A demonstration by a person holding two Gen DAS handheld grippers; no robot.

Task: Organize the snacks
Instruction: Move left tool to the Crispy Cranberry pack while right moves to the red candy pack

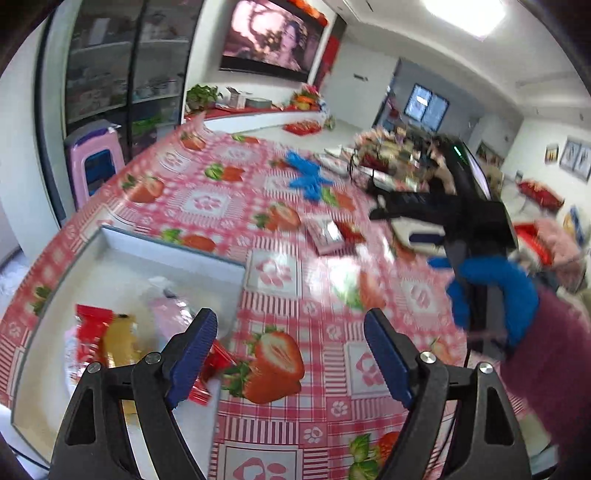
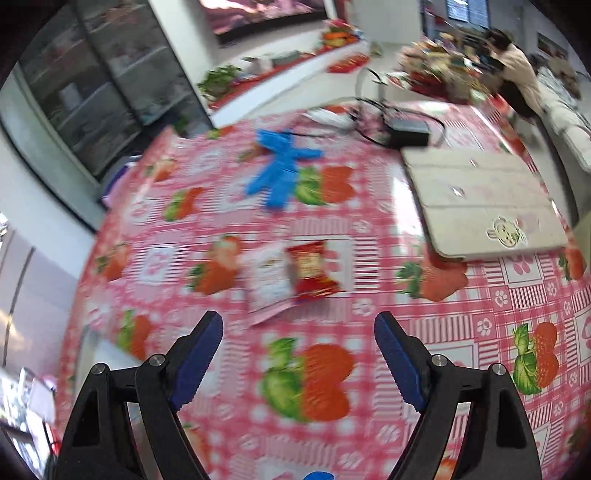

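Both tongs, left [image 1: 291,354] and right [image 2: 299,354], are wide apart with nothing inside. Two snack packs [image 2: 291,277] wait ahead; next, grab one for the tray [image 1: 173,243].

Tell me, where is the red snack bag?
In the right wrist view, the red snack bag lies mid-table on the strawberry tablecloth, overlapping a pink-white packet, ahead of the open right claw.

wall television [image 1: 271,35], glass cabinet [image 1: 122,62], ceiling light [image 1: 465,14]

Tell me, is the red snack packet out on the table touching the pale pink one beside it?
Touching. In the right wrist view the red snack packet lies partly over the right edge of the pale pink packet, no tablecloth showing between them.
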